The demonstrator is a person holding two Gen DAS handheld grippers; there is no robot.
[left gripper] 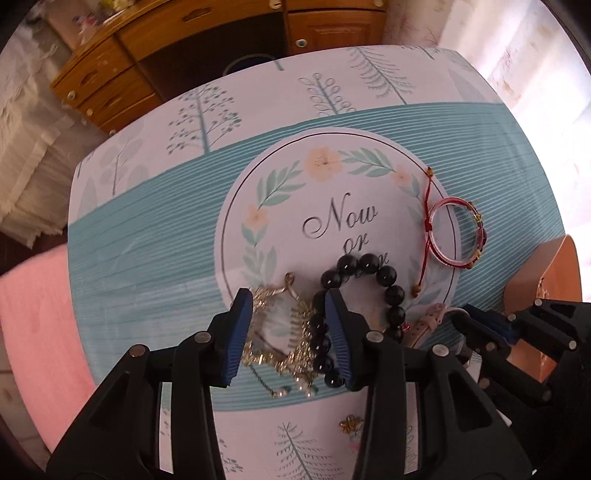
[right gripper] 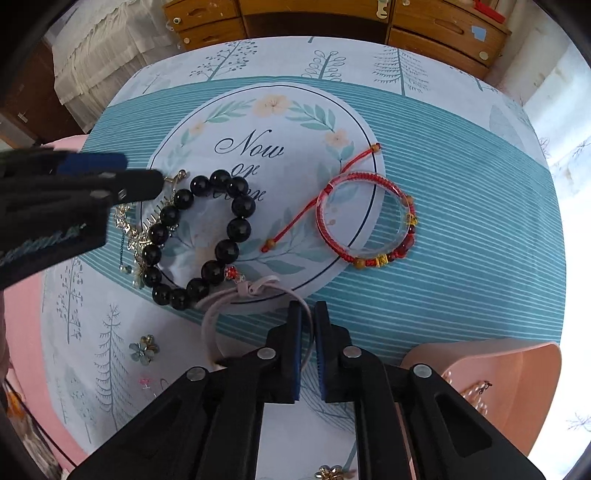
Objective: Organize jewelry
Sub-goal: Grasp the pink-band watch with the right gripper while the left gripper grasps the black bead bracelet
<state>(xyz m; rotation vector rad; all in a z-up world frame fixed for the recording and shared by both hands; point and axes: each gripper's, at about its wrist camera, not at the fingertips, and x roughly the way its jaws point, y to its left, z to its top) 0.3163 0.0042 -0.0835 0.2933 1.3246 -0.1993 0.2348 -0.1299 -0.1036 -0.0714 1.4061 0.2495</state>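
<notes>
one round table in teal tree-print cloth, wooden drawers at 12 o'clock. left gripper straddles the gold hair comb, whether pressing unclear. right gripper clenched on the pink cord, looping toward 10 o'clock.

A table is covered by a white and teal cloth printed with trees and a floral ring. Beyond it, a wooden drawer cabinet is seen. Pink fabric is spread beside the table.
</notes>
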